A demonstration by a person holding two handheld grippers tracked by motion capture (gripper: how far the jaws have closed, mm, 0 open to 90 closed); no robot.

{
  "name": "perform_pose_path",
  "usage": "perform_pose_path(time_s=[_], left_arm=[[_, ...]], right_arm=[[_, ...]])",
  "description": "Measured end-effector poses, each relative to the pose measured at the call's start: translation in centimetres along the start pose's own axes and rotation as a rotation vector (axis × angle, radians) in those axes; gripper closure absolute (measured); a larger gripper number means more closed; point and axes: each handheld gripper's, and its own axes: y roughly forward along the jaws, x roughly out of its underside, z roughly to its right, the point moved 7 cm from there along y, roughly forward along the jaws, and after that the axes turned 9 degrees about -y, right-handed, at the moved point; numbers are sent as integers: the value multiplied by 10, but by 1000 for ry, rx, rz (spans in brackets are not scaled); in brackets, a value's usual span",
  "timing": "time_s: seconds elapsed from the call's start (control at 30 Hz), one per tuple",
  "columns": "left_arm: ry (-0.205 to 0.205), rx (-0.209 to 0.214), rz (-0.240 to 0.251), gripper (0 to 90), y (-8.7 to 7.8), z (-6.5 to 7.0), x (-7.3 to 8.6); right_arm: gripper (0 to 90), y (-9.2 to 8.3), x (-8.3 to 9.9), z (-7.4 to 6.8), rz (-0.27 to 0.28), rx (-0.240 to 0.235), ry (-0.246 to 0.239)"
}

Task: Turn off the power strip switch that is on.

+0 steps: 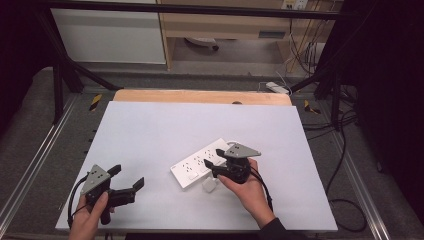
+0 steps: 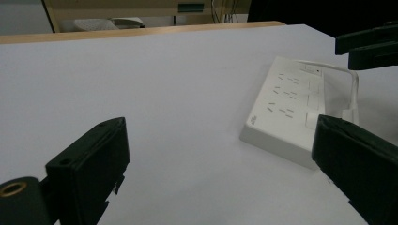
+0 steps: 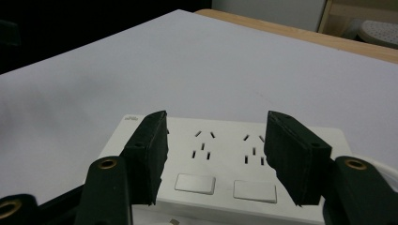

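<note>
White power strip (image 1: 200, 162) is seen flat on the table (image 1: 150, 135), right of frame centre, angled; rows of sockets and two rocker switches are visible. Small white plug (image 1: 209, 185) lies just beside it. Right gripper (image 1: 211, 168) is held over it, jaws apart, nothing gripped. Left gripper (image 1: 127, 181), lower left, is spread wide, empty.

White-topped table with a power strip

The table (image 1: 150, 135) has a plain white top with a strip of bare wood along its far edge. A white power strip (image 1: 197, 165) lies flat on it, right of the middle and set at a slant, its sockets and switches facing up. A small white plug (image 1: 209, 185) lies on the top just beside the strip's near side.
</note>
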Motion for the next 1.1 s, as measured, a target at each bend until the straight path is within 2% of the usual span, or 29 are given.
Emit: perform_pose_path(time_s=[0.1, 0.63, 0.93, 1.1], left_arm=[[1, -1, -2, 43, 0, 0, 0], [1, -2, -3, 43, 0, 0, 0], [1, -2, -4, 43, 0, 0, 0], [1, -2, -3, 43, 0, 0, 0]], right_arm=[[398, -3, -2, 2, 6, 0, 4], [215, -13, -13, 4, 20, -3, -1], [87, -19, -17, 6, 29, 33, -12], [47, -22, -19, 6, 33, 33, -16]])
